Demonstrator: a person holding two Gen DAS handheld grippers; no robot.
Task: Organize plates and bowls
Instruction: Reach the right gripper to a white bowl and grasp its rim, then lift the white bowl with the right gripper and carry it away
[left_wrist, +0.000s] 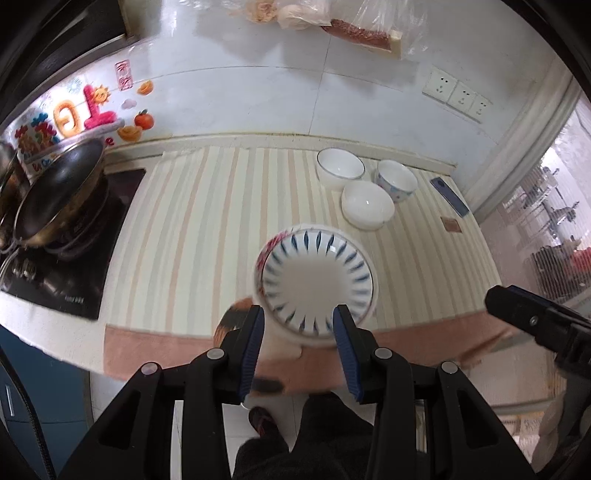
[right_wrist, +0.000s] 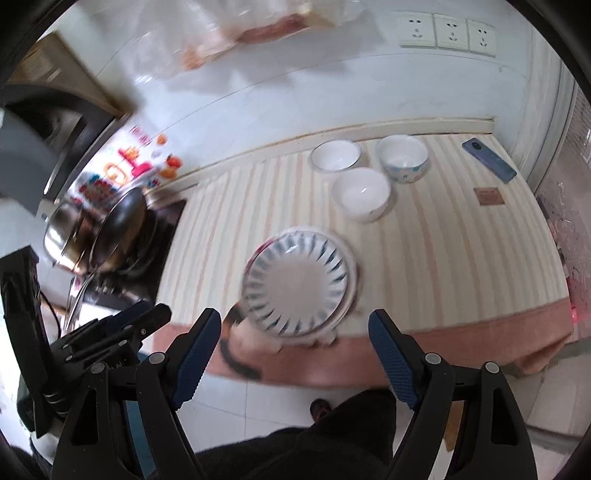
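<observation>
Kitchen counter (left_wrist: 207, 206) with a striped cream cloth and a pink hem along the near edge, white tiled wall behind. Stove with a dark wok (left_wrist: 59, 192) at 9 o'clock in the left wrist view; triple wall socket (right_wrist: 447, 29) at 1 o'clock in the right wrist view.

Blue-rayed plate (left_wrist: 314, 277) sits on top of a plate stack near the front edge of the cloth, dead centre in both views. A pink-flowered rim shows beneath it at its 10 o'clock edge. Both views are motion-blurred around the stack.

Three bowls are grouped at 1 o'clock from the plates, well apart from them: glass-rimmed white bowl (left_wrist: 340, 166) at the back, patterned blue bowl (left_wrist: 397, 179) beside it, plain white bowl (left_wrist: 367, 206) nearest. Blue phone (right_wrist: 489, 158) and a small brown square (right_wrist: 489, 195) lie further right on the cloth.

Left gripper (left_wrist: 299, 328): jaws partly open, straddling the near rim of the stack; cannot tell if pads touch it. Nothing clamped.

Right gripper (right_wrist: 295, 343): jaws wide open, empty, just short of the stack's near edge.

Person's dark trouser leg and a shoe on the floor are visible below, at 6 o'clock.
</observation>
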